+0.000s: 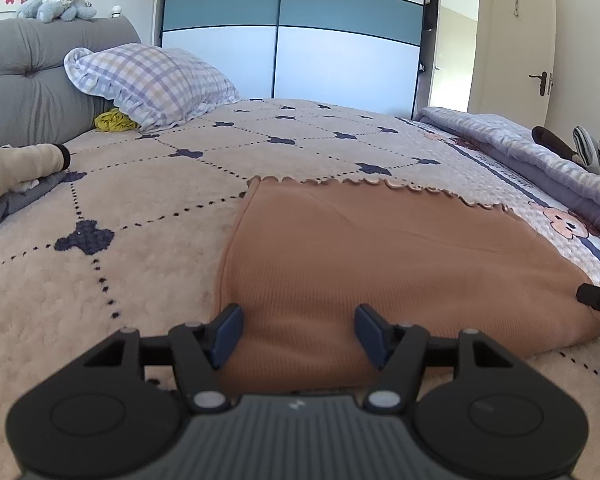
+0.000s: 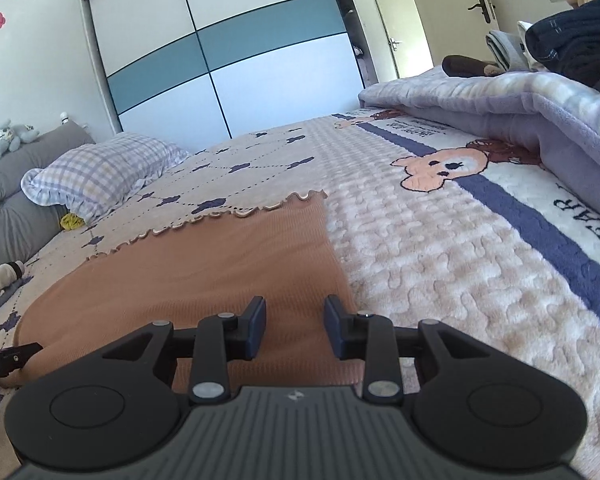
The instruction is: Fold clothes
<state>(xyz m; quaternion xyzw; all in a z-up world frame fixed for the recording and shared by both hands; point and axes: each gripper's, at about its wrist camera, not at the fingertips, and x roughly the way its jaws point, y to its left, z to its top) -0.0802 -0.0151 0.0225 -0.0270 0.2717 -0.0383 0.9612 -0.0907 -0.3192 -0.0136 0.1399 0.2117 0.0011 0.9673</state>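
- Through the left wrist view, we are looking at the left hand-held gripper (image 1: 299, 334) hovering over the near edge of a brown ribbed garment (image 1: 380, 264) lying flat on the bed (image 1: 120, 280). Its jaws are standing wide, pinching nothing.
- A checked pillow (image 1: 152, 84) is resting near the grey headboard (image 1: 28, 80).
- Through the right wrist view, we are seeing the right hand-held gripper (image 2: 295, 328) with a narrower gap, above the garment's near right corner, gripping nothing.
- A folded lilac blanket (image 2: 520, 112) is lying at the right.

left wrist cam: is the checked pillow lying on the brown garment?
No: the checked pillow sits up against the grey headboard, well clear of the brown garment spread near the camera.
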